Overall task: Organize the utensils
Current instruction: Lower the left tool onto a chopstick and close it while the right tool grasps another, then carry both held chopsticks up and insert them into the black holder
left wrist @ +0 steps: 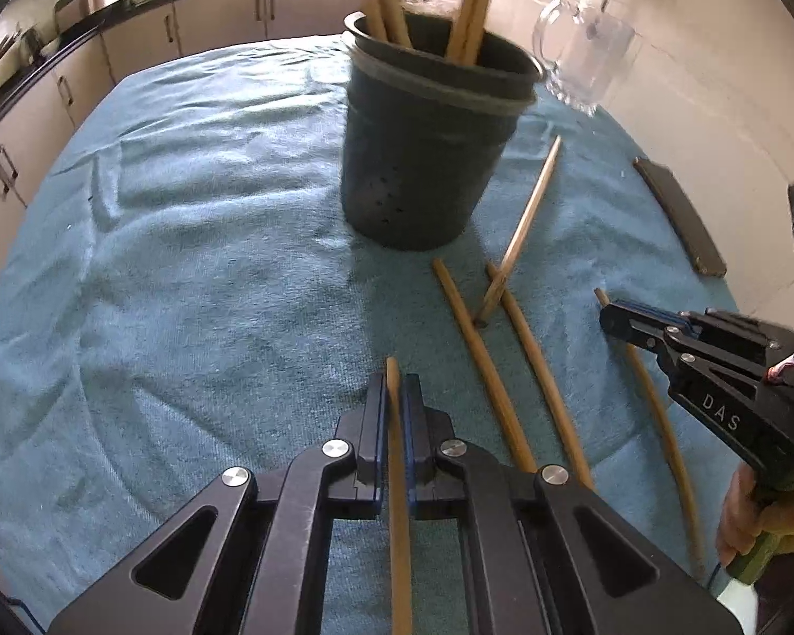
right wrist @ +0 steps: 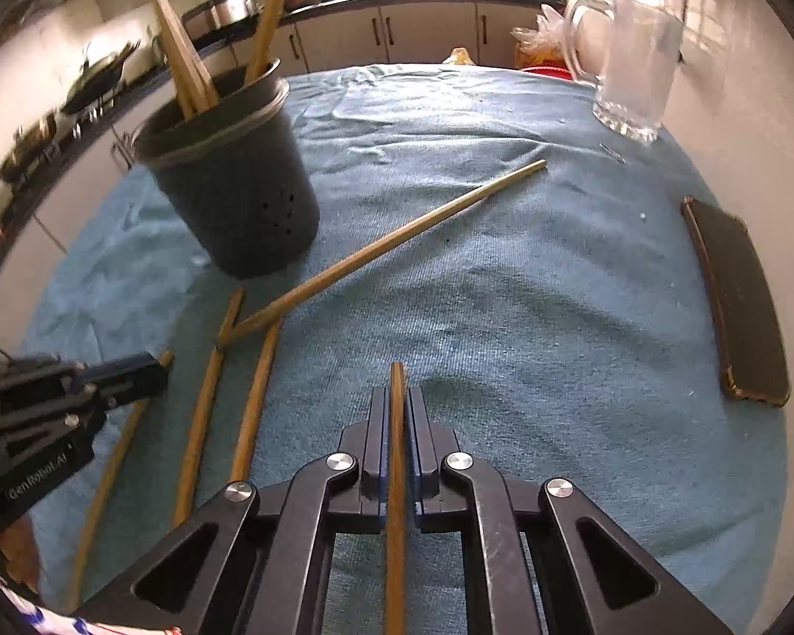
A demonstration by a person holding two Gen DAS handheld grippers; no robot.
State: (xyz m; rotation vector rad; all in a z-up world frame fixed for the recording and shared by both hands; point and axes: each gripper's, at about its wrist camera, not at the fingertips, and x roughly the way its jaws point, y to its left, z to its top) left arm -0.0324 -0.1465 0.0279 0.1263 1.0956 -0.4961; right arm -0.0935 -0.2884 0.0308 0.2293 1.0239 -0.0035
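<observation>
Meanwhile, at the kitchen table: two claws, one chopstick apiece.

Step in hand: picking up. Each claw has a stick pinched on the blue towel (left wrist: 185, 211), with neither lifted yet, by the look of it.

Left claw (left wrist: 395, 386): closed tight on a chopstick (left wrist: 397, 476), which runs back between the pads, tip poking just past them.

Right claw (right wrist: 397, 397): likewise clamped on its own chopstick (right wrist: 396, 476), lying along the jaws.

Holder (left wrist: 429, 143): a dark, perforated pot standing toward the table's far edge, several sticks already upright in it.

Still loose: two chopsticks (left wrist: 481, 365) side by side near the table's front edge, between the claws, a third (left wrist: 524, 227) lying across them and pointing toward the far edge.

Bystanders: a glass mug (right wrist: 635, 69) at the far right corner; a phone (right wrist: 736, 307) along the right edge.

Next move, as judged: raise each stick clear, tip it upright, lower it into the pot without knocking the ones inside.
</observation>
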